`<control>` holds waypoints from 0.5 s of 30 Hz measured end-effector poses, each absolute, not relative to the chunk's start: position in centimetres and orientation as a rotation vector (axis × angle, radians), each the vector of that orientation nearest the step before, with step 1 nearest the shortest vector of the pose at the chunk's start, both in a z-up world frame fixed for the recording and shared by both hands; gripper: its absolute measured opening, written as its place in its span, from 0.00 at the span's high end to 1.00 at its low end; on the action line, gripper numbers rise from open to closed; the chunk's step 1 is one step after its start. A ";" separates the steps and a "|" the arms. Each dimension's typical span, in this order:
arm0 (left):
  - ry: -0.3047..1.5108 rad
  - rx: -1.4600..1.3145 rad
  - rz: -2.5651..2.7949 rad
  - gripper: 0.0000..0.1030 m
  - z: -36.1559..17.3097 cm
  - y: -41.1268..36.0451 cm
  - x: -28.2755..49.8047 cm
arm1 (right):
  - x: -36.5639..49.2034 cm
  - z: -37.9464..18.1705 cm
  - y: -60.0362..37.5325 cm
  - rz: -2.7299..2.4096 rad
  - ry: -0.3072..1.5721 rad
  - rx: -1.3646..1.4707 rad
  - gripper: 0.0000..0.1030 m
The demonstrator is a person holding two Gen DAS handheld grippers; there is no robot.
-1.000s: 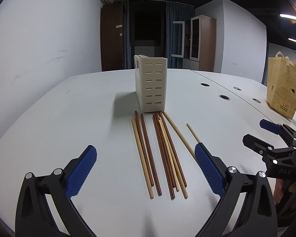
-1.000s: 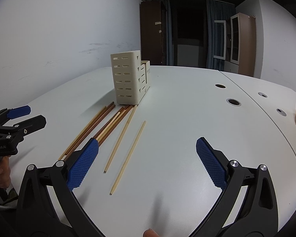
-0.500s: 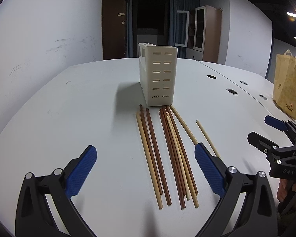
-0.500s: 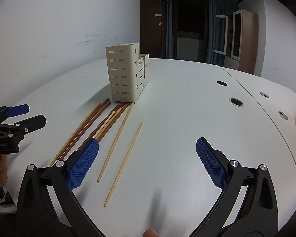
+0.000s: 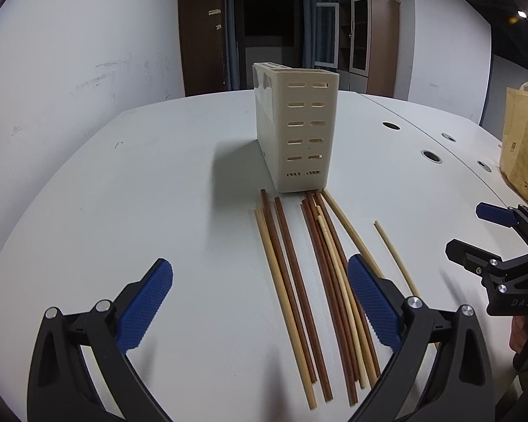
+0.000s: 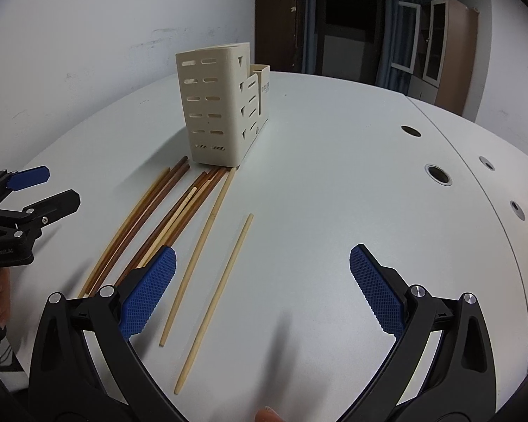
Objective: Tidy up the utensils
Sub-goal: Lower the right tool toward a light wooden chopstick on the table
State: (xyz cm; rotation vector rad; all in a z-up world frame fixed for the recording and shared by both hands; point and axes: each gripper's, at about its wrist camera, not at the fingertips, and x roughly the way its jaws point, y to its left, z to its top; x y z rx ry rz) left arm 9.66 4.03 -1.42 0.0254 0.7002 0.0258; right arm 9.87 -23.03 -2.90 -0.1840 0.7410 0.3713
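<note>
A cream slotted utensil holder (image 5: 297,130) stands upright on the white table (image 5: 151,190); it also shows in the right wrist view (image 6: 218,105). Several chopsticks, dark brown and light, lie in a loose row (image 5: 320,274) in front of it. One light chopstick (image 6: 216,299) lies apart to the right, another (image 6: 200,246) beside it. My left gripper (image 5: 260,302) is open and empty above the near ends of the row. My right gripper (image 6: 262,288) is open and empty above the lone chopstick. Each gripper shows in the other's view: the right one (image 5: 475,228), the left one (image 6: 49,190).
A yellow paper bag (image 5: 524,147) stands at the table's far right. Round cable holes (image 6: 438,174) dot the right side of the table. A white wall (image 5: 70,70) runs along the left. Cabinets (image 5: 369,42) stand at the back.
Both grippers have moved forward and lower toward the chopsticks and holder, which look larger now. Both stay open. Nothing on the table has moved.
</note>
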 end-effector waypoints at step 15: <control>0.832 -0.015 0.005 0.07 -1.9 5.9 15.2 | 14.1 -3.0 -21.0 0.347 0.828 -0.246 0.08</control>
